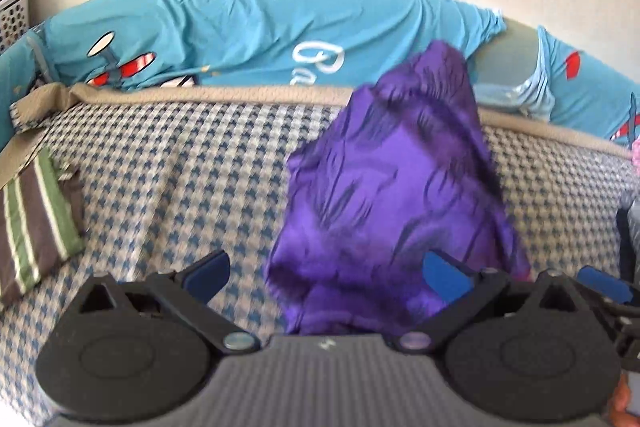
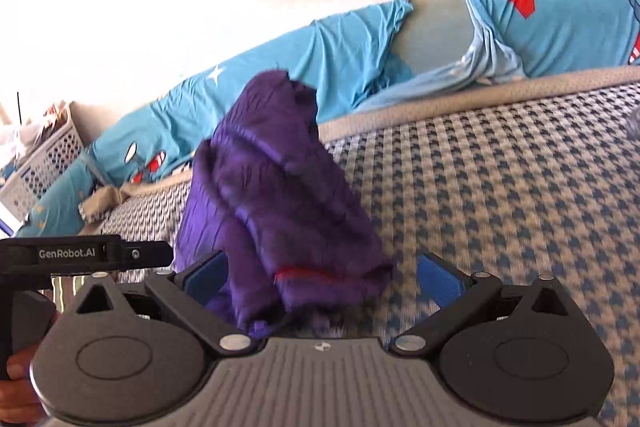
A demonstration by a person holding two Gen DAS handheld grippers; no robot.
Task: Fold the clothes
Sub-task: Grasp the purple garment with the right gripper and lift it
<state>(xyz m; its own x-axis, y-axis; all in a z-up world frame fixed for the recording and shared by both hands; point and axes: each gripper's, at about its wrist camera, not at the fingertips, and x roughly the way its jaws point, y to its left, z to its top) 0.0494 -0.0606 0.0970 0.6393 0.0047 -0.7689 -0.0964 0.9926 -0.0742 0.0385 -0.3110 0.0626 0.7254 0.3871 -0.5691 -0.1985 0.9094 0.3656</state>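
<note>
Both tools spread wide over a purple garment on the bed.

The left tool [image 1: 326,273] and right tool [image 2: 320,277] each have their pads wide apart, pinching nothing; the blurred purple garment [image 1: 396,195] bunches between them, running toward 12 o'clock on the checked bed [image 1: 180,155]. I judge a hasty close could catch several layers, or the bed cover beneath, spoiling the fold. At 9 o'clock lies a striped cloth [image 1: 32,223]; blue pillows [image 1: 224,31] line the far edge at 12; a basket [image 2: 44,163] sits at 10. Nothing blocks the garment.
</note>
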